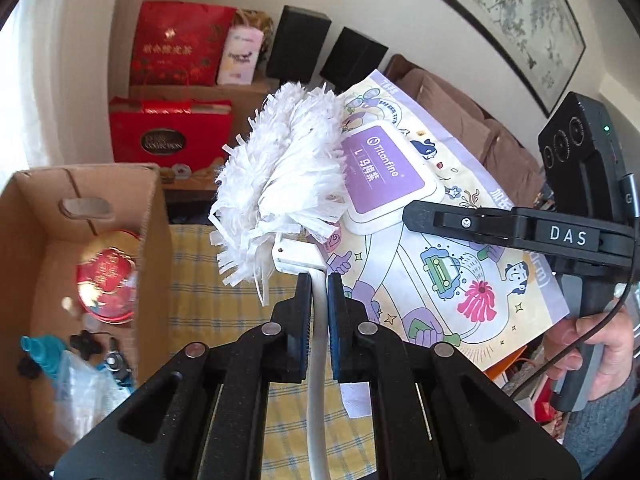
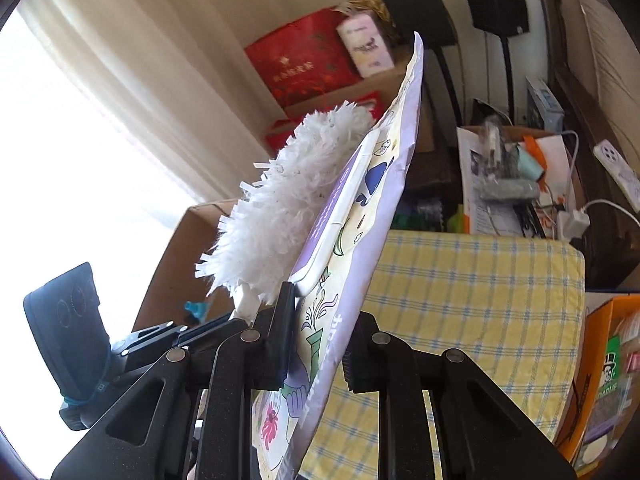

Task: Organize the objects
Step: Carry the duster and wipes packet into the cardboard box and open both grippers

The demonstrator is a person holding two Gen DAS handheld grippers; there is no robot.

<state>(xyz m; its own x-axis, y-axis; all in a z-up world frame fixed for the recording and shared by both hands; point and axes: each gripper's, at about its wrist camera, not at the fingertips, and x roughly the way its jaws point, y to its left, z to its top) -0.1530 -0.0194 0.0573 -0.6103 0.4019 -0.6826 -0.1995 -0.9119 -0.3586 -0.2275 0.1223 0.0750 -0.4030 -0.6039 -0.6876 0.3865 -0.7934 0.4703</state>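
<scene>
White plastic handle [image 1: 318,320] pinched between the blue pads of the left tongs [image 1: 319,292], shut tight on it, with the fluffy white duster head [image 1: 280,176] sticking up beyond. Clamped in the right tongs [image 2: 316,344]: the printed packet [image 2: 348,264], gripped by its thin lower part, hard purple lid [image 1: 384,172] facing the duster. Both held up in the air above the yellow checked cloth [image 2: 460,300], duster head leaning against the packet.

Likely trouble: packet gripped at a floppy edge, so liable to sag, fold or slide out under the lid's weight. Handle slim and smooth, so apt to twist in the pads if tilted. Fringe prone to snag on the cardboard box [image 1: 152,216] rim if lowered in, or to knock the red tin [image 1: 106,280] inside. Hands close together, so a risk of the tongs bumping.
</scene>
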